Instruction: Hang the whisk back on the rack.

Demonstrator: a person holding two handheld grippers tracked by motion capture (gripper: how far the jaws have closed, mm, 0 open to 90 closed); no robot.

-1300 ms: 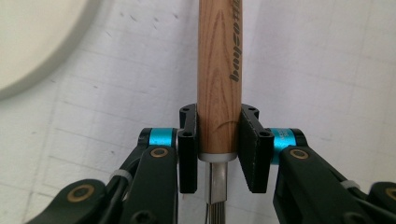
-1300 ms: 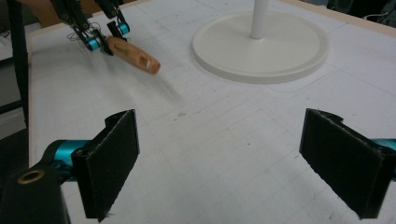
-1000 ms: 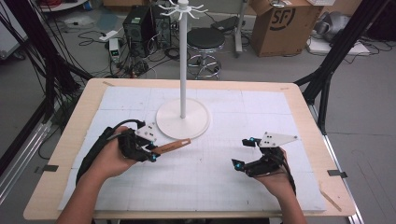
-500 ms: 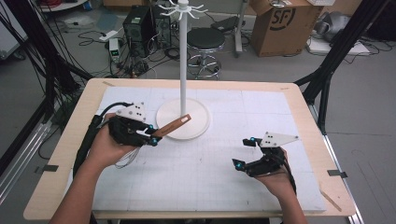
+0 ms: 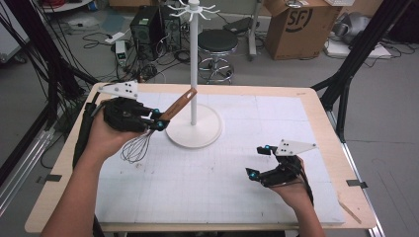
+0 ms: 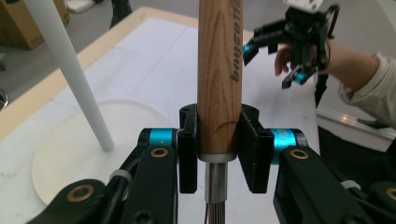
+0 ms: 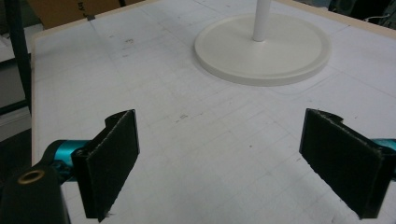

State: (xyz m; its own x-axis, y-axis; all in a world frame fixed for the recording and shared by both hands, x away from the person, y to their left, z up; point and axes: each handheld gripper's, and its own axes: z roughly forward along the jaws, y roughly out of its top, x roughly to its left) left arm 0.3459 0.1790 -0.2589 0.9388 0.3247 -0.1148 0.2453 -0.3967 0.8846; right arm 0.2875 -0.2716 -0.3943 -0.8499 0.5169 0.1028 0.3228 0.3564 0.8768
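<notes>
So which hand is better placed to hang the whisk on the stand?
Left, probably. The left gripper is shut on the whisk by its handle, raised close beside the stand. The right gripper is open, holds nothing and sits low over the mat, farther off.

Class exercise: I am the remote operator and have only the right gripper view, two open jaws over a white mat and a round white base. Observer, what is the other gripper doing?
Observer: The left gripper is shut on a whisk, clamped on its wooden handle.
Operator: Which end of it points up?
Observer: The handle slants up toward the white pole of the stand; the wire loops hang below the gripper, above the mat.
Operator: What tops that pole?
Observer: A ring of small white hooks, with nothing hung on them.
Operator: And my gripper?
Observer: The right gripper is open, low over the mat.
</notes>
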